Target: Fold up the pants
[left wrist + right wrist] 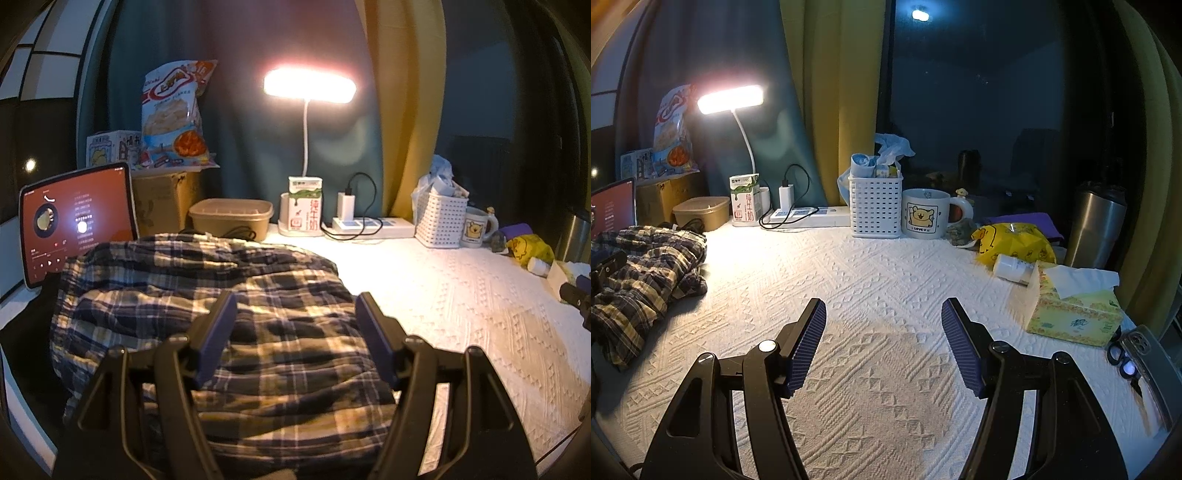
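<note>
left claw (295, 306) gapes empty over crumpled pants (207, 295); right claw (884, 314) gapes empty above bare cloth (886, 266), pants far left.

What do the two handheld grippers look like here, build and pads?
Both match: the left gripper and right gripper have matte black, triangular cut-out linkage arms and two fingers faced with dark blue ribbed pads. Silver pivot screws show on the right one. No cables, sleeves or hands in view.

Pants (207, 317) lie left on tablecloth (886, 280), mug (925, 214) behind.
</note>
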`<state>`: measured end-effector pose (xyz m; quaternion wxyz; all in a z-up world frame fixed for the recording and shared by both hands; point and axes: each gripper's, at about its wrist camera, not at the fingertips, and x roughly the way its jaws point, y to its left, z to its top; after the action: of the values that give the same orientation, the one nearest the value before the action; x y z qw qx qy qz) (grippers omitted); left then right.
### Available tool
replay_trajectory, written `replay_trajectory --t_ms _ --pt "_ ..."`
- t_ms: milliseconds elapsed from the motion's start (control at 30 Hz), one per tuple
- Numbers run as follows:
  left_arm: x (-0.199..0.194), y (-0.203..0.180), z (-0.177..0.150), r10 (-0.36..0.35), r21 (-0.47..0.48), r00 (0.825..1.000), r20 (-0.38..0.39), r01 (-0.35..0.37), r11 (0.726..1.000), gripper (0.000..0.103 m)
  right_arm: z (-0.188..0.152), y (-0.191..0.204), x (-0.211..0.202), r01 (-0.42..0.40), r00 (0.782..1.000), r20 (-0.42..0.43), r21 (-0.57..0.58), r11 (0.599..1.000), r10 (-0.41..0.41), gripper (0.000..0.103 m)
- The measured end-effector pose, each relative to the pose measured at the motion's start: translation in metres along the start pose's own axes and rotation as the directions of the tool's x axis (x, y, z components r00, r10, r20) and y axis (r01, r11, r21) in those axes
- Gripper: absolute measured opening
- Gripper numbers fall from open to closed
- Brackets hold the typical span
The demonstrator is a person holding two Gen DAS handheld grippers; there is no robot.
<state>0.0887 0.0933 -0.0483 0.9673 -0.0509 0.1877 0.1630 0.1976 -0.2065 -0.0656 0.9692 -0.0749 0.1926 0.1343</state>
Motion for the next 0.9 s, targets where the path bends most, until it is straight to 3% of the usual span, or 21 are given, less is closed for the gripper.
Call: replay_trajectory --t_ms 900 --pt "-0.001 -0.005 -0.0011 0.015 0.007 1.0 0.008 -0.015 1.0 0.068 0.0003 0.0014 -0.002 -0.001 1.0 -0.002 -0.002 1.0 0.001 0.068"
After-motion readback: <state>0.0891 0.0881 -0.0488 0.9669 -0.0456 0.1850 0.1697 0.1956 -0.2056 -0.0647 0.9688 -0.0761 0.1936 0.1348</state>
